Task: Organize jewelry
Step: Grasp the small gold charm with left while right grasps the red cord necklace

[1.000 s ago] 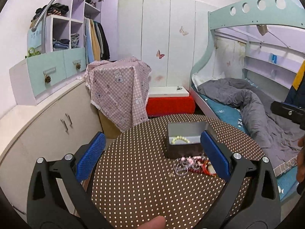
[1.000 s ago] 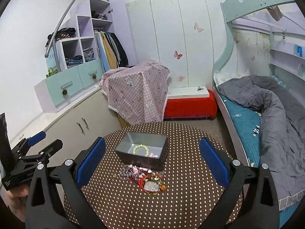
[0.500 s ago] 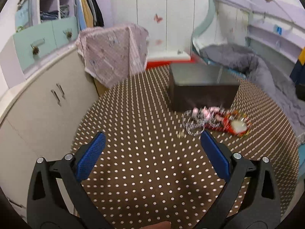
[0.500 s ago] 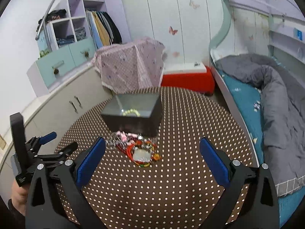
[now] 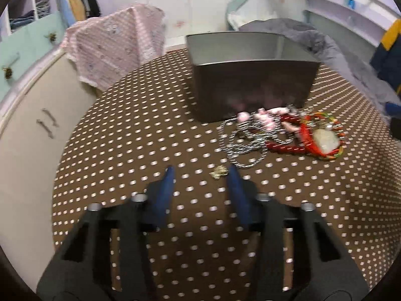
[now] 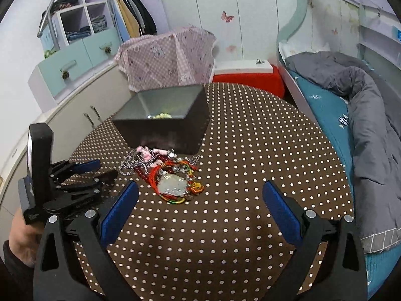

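Two blue pads of the left claw (image 5: pixel 200 173) stand partly apart at lower centre of the left view, empty, a small gold trinket (image 5: pixel 218 172) just inside the right pad. The jewelry heap (image 5: pixel 280 135) lies against the dark box (image 5: pixel 253 87) on the table (image 5: pixel 125 150).

In the right view, the right claw (image 6: pixel 200 200) gapes wide, empty, below the heap (image 6: pixel 170 175).

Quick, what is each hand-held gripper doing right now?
Left hand-held gripper: partly open, holding nothing; small gold piece sits just inside its right fingertip.
Right hand-held gripper: wide open, empty.
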### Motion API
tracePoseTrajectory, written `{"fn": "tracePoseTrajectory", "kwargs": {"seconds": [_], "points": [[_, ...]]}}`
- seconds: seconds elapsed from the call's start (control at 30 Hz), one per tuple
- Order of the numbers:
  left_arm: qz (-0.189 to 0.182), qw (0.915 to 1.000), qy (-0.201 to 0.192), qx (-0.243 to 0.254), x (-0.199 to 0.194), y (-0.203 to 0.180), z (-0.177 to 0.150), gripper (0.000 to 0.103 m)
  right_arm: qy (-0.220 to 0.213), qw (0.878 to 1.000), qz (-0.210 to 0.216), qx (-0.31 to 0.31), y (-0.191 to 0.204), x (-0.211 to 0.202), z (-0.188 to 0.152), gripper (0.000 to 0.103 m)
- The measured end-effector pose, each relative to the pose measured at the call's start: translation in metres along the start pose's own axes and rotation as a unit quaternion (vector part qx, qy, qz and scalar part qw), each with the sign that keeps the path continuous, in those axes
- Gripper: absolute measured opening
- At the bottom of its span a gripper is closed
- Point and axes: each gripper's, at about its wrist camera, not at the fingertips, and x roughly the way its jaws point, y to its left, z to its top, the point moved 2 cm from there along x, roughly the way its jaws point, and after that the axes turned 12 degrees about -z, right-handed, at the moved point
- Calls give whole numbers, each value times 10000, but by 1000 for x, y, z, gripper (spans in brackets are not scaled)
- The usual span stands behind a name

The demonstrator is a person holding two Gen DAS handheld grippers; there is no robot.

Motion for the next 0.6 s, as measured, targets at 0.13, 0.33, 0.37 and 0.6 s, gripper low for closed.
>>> {"fn": "tracePoseTrajectory", "kwargs": {"seconds": [0.13, 0.33, 0.37, 0.6], "points": [[-157, 9997, 4, 175, -2, -9, -1, 12, 199, 9997, -56, -142, 0, 13, -5, 95], [-307, 9993, -224, -67, -17, -1, -7, 12, 235, 9978, 105, -606, 18, 19, -11, 95], [-312, 9991, -265, -94, -20, 0, -9, 12, 225, 9976, 116, -639, 20, 20, -10, 94], [-377, 9980, -461, -202, -37, 3, -16, 12, 424, 9979, 248, -431, 18, 45, 7, 60]]}}
